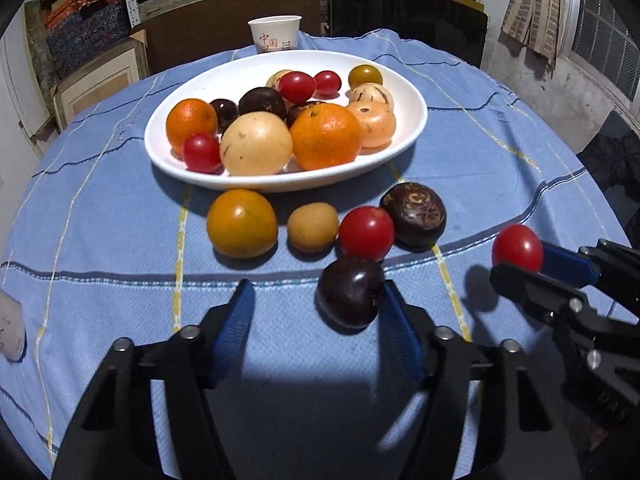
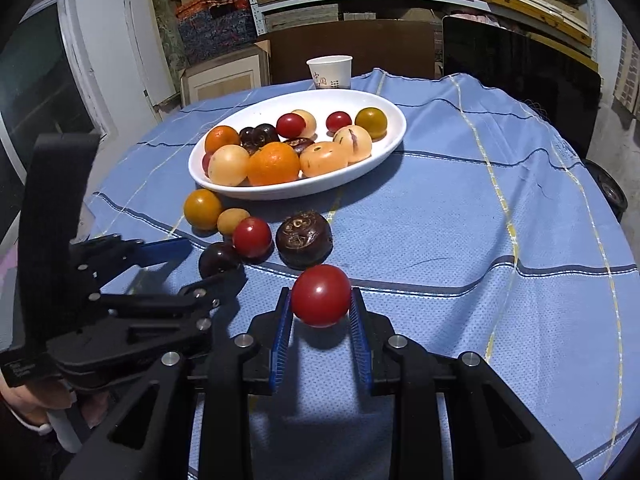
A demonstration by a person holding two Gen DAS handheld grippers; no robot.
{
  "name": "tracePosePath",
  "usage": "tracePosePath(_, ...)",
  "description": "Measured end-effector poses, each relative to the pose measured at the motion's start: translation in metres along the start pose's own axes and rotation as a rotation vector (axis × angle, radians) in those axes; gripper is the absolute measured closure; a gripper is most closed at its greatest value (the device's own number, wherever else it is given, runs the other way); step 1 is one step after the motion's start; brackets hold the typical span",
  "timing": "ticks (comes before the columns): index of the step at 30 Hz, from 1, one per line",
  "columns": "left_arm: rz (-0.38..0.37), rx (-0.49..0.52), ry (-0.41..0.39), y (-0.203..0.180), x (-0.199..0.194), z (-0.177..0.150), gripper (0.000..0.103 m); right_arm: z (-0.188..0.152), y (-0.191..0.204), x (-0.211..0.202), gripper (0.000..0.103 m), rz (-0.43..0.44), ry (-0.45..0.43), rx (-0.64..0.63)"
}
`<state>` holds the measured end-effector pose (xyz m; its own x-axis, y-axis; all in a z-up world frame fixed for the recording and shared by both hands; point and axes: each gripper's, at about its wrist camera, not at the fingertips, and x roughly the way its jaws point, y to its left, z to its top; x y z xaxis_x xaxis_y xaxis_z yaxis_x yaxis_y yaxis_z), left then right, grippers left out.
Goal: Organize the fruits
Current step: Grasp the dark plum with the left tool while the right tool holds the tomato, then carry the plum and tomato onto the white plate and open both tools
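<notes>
A white oval plate (image 1: 404, 148) (image 2: 360, 178) holds several oranges, pale round fruits, red tomatoes and dark fruits. In front of it on the blue cloth lie an orange-yellow tomato (image 1: 242, 224), a small tan fruit (image 1: 313, 227), a red tomato (image 1: 366, 233) and a dark brown chestnut-like fruit (image 1: 414, 214). My left gripper (image 1: 317, 296) (image 2: 198, 266) is open around a dark purple fruit (image 1: 350, 292) (image 2: 216, 258); the fruit touches only the right finger. My right gripper (image 2: 320, 300) (image 1: 520, 260) is shut on a red cherry tomato (image 2: 321, 295) (image 1: 517, 247), held just above the cloth.
A paper cup (image 1: 275, 34) (image 2: 330, 72) stands behind the plate at the table's far edge. Dark chairs (image 1: 408, 12) and stacked shelves lie beyond. A white object (image 1: 10, 332) sits at the left edge. A person's hand (image 2: 24, 404) holds the left gripper.
</notes>
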<state>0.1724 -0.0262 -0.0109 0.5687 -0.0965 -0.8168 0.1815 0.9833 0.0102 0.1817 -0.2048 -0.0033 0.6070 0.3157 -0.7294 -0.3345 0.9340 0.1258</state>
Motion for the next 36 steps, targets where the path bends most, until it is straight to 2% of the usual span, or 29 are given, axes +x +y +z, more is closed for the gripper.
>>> tracePosePath(4, -0.013, 0.016, -0.003, -0.004, -0.001, 0.001, 0.059, 0.000, -0.001, -0.001, 0.074, 0.006, 0.001, 0.004)
tracePosePath(6, -0.032, 0.035, -0.007, -0.009, -0.004, -0.003, 0.072, 0.000, 0.000, -0.001, 0.074, 0.009, 0.001, 0.003)
tracePosePath(14, -0.024, 0.018, -0.013, -0.002, -0.023, -0.017, 0.074, 0.000, 0.000, -0.003, 0.074, 0.010, -0.008, 0.004)
tracePosePath(20, -0.027, -0.008, -0.063, 0.014, -0.057, -0.019, 0.074, 0.001, 0.000, -0.009, 0.074, 0.028, -0.036, 0.023)
tracePosePath(24, -0.040, -0.013, -0.101, 0.025, -0.076, -0.005, 0.074, 0.010, 0.000, -0.028, 0.074, 0.066, -0.092, 0.051)
tracePosePath(28, -0.041, 0.034, -0.137, 0.027, -0.087, 0.022, 0.074, 0.030, -0.001, -0.046, 0.074, 0.076, -0.162, 0.049)
tracePosePath(32, -0.043, 0.050, -0.160, 0.029, -0.083, 0.053, 0.074, 0.064, -0.002, -0.040, 0.073, 0.102, -0.145, 0.011)
tracePosePath(36, -0.078, 0.017, -0.156, 0.041, -0.064, 0.086, 0.074, 0.099, -0.003, -0.016, 0.073, 0.102, -0.130, -0.018)
